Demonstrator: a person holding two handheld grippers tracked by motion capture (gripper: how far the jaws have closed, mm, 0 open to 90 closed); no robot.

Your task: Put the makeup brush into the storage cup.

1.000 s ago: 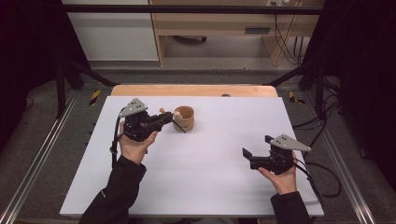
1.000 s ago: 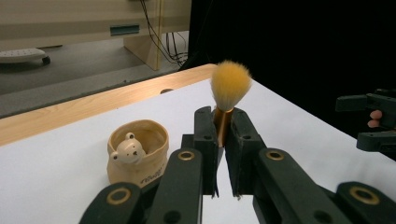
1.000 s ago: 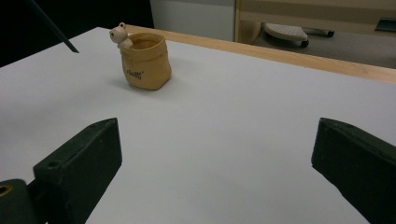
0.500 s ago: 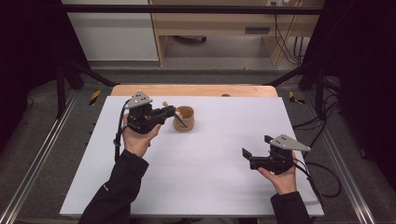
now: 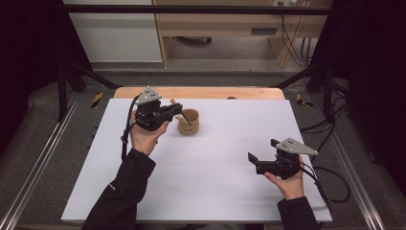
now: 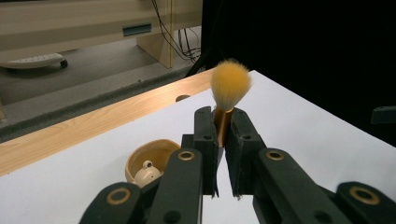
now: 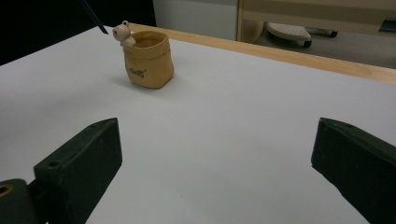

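Note:
A tan sack-shaped cup (image 5: 189,122) with a small bear figure on its rim stands on the white table top (image 5: 206,172), left of centre at the back. My left gripper (image 5: 178,111) hovers just left of it, shut on a brush (image 6: 223,122). The brush's yellow bristles (image 6: 230,83) stick up past the jaws, and its thin dark handle (image 5: 186,120) slants down over the cup. In the left gripper view the cup (image 6: 148,159) lies below the jaws. My right gripper (image 5: 252,159) rests open near the front right, with nothing between its jaws (image 7: 215,158), facing the cup (image 7: 147,58).
A strip of bare wooden table (image 5: 201,92) runs along the far edge of the white top. Cables (image 5: 330,177) trail off the right side. Metal rails (image 5: 38,163) flank the table, and a wooden cabinet (image 5: 230,24) stands behind it.
My left gripper has carried the brush a little to the right and farther back, closer to the cup. The right gripper and the cup have stayed put.

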